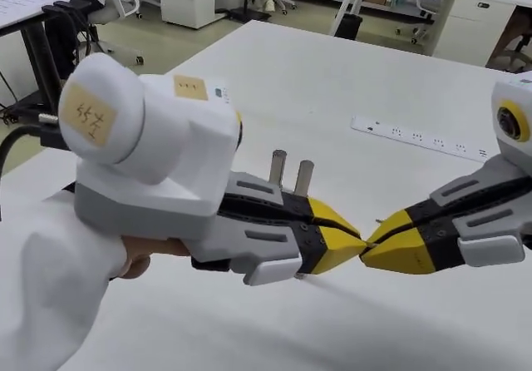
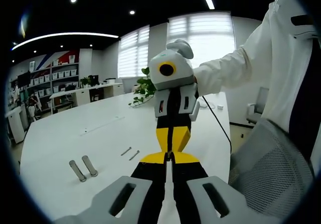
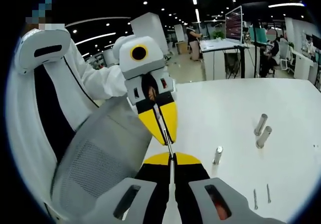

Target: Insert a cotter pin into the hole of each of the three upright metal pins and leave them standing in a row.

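My left gripper point(image 1: 357, 244) and right gripper point(image 1: 371, 254) meet tip to tip above the white table point(image 1: 332, 80). In the right gripper view a thin cotter pin point(image 3: 161, 126) runs along the seam of the left gripper's shut jaws down to my right gripper point(image 3: 170, 157), whose jaws are closed on its end. Two upright metal pins point(image 1: 278, 165) point(image 1: 304, 176) stand just behind the left gripper. The right gripper view has these two pins point(image 3: 260, 124) point(image 3: 264, 136) and a third pin point(image 3: 217, 154) standing nearer. Two loose cotter pins point(image 2: 130, 153) lie on the table.
A white power strip point(image 1: 416, 136) lies across the far right of the table. A grey mesh chair point(image 3: 95, 158) and the person's white sleeve point(image 1: 50, 288) are close behind the grippers. Desks and office chairs stand beyond the table's far edge.
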A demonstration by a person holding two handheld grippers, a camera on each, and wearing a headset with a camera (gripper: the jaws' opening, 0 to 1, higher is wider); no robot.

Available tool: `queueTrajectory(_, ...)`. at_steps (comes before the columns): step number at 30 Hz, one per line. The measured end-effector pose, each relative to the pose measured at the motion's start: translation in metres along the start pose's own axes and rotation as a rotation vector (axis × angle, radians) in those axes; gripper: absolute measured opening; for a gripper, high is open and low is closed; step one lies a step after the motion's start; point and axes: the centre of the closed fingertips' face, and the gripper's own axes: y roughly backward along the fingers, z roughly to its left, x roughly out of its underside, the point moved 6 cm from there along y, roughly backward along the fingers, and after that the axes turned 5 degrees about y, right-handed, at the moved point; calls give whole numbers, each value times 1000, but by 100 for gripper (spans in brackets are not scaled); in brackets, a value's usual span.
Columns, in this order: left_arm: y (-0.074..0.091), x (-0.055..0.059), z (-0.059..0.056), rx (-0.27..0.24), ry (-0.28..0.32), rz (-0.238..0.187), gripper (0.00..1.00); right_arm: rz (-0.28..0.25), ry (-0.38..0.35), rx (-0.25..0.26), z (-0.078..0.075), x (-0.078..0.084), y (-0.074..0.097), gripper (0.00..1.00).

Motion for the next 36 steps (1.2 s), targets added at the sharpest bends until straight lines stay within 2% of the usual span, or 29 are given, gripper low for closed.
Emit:
queueTrajectory(5,2,5,12,-44,22,-5,3,-1,-8,28,-7,0,0,0)
queueTrajectory(8,4,6,18,-69,19,-3,2,28,13,61,-13,6,-1,0)
queueTrajectory(10,5,8,22,-87,5,5,6,38,6,72,-17,10,-2,0)
queueTrajectory(17,6,18,37,-113,9,41,20,104,1,95,-26,24,-8,0)
queueTrajectory(21,3,25,47,-121,15,65,21,129,-21,113,-33,30,-11,0)
queueTrajectory(23,1,28,51,-126,18,76,22,165,-10,139,-38,35,-12,0)
queueTrajectory(24,0,30,53,-128,25,87,22,174,-5,148,-40,37,-12,0)
queueTrajectory(25,-1,35,56,-132,33,111,21,210,6,166,-44,41,-12,0)
queueTrajectory(27,-4,40,61,-137,31,133,20,232,7,177,-48,44,-13,0)
queueTrajectory(31,-9,47,69,-135,41,148,20,277,25,179,-50,49,-16,0)
queueTrajectory(36,-18,55,73,-114,44,178,19,301,30,169,-53,54,-19,0)
